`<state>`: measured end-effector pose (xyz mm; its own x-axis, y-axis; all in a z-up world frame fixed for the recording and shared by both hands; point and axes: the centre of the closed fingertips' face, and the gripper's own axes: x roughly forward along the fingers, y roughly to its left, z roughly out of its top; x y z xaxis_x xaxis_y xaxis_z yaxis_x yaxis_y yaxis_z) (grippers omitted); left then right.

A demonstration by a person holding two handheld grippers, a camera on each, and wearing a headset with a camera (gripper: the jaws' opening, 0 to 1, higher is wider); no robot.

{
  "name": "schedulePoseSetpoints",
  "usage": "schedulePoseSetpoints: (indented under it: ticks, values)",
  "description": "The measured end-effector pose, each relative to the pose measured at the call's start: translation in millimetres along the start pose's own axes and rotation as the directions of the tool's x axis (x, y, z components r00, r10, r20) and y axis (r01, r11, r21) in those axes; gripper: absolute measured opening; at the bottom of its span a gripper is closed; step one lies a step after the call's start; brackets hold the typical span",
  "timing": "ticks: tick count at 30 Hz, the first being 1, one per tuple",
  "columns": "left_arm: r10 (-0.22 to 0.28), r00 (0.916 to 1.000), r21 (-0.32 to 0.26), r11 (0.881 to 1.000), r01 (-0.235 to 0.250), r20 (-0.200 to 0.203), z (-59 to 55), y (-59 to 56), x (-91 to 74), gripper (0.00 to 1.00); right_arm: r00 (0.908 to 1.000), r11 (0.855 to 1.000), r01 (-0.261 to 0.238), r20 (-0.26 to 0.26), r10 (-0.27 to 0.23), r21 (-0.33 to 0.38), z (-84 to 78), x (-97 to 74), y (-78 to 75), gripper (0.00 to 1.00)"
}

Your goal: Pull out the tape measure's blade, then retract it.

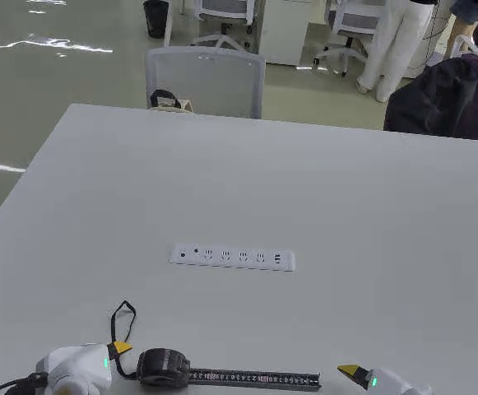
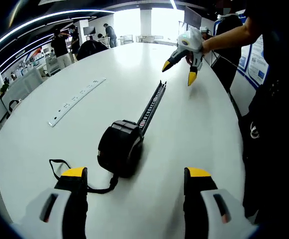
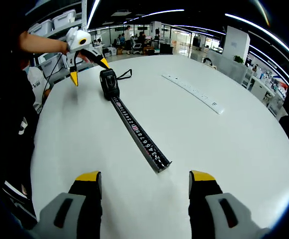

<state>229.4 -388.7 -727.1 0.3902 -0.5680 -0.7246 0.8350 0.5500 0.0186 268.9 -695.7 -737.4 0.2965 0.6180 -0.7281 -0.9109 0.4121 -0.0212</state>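
Black tape measure on table, blade out toward 3 o'clock. At its 9 o'clock, left gripper, jaws wide, empty; right gripper beyond blade tip, jaws wide, empty.

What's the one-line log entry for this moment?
tape measure: on table, blade out, ungripped | left gripper: open, behind it | right gripper: open, at blade tip

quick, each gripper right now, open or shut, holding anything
left gripper: open, holding nothing
right gripper: open, holding nothing
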Motion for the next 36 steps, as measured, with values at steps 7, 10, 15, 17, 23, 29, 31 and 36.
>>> schedulePoseSetpoints:
  ticks: [7, 10, 15, 17, 23, 29, 31, 36]
  values:
    - [0.080, 0.9949, -0.105, 0.992, -0.074, 0.060, -2.6, -7.6, -17.7, 0.85, 0.9971, 0.995, 0.065, 0.034, -0.068, 0.076, 1.9, -16.7, 14.7, 0.78]
    - [0.107, 0.9917, -0.132, 0.986, -0.097, 0.071, -2.7, -11.2, -24.3, 0.87, 0.9946, 0.991, 0.090, 0.043, -0.094, 0.096, 4.1, -23.2, 21.4, 0.80]
    - [0.144, 0.9851, -0.169, 0.977, -0.127, 0.094, 3.7, -20.8, -32.9, 0.91, 0.9896, 0.982, 0.121, 0.059, -0.131, 0.144, 8.9, -33.2, 34.2, 0.83]
    - [0.155, 0.9839, -0.169, 0.976, -0.138, 0.090, 5.7, -25.7, -34.9, 0.92, 0.9873, 0.978, 0.129, 0.071, -0.142, 0.166, 10.6, -36.9, 39.6, 0.85]
    - [0.180, 0.9773, -0.193, 0.969, -0.157, 0.111, 12.6, -35.5, -41.6, 0.96, 0.9770, 0.962, 0.160, 0.104, -0.186, 0.221, 18.8, -48.3, 52.3, 0.88]
    - [0.223, 0.9661, -0.210, 0.958, -0.193, 0.130, 17.8, -41.3, -52.1, 0.99, 0.9595, 0.954, 0.198, 0.155, -0.236, 0.226, 35.3, -62.1, 57.6, 0.90]
    - [0.234, 0.9628, -0.222, 0.954, -0.201, 0.135, 18.7, -43.4, -55.7, 0.99, 0.9562, 0.953, 0.206, 0.161, -0.244, 0.223, 37.7, -65.8, 58.9, 0.91]
    - [0.259, 0.9559, -0.243, 0.945, -0.220, 0.139, 16.6, -47.5, -60.9, 0.99, 0.9407, 0.949, 0.240, 0.193, -0.279, 0.203, 40.8, -74.0, 58.8, 0.91]
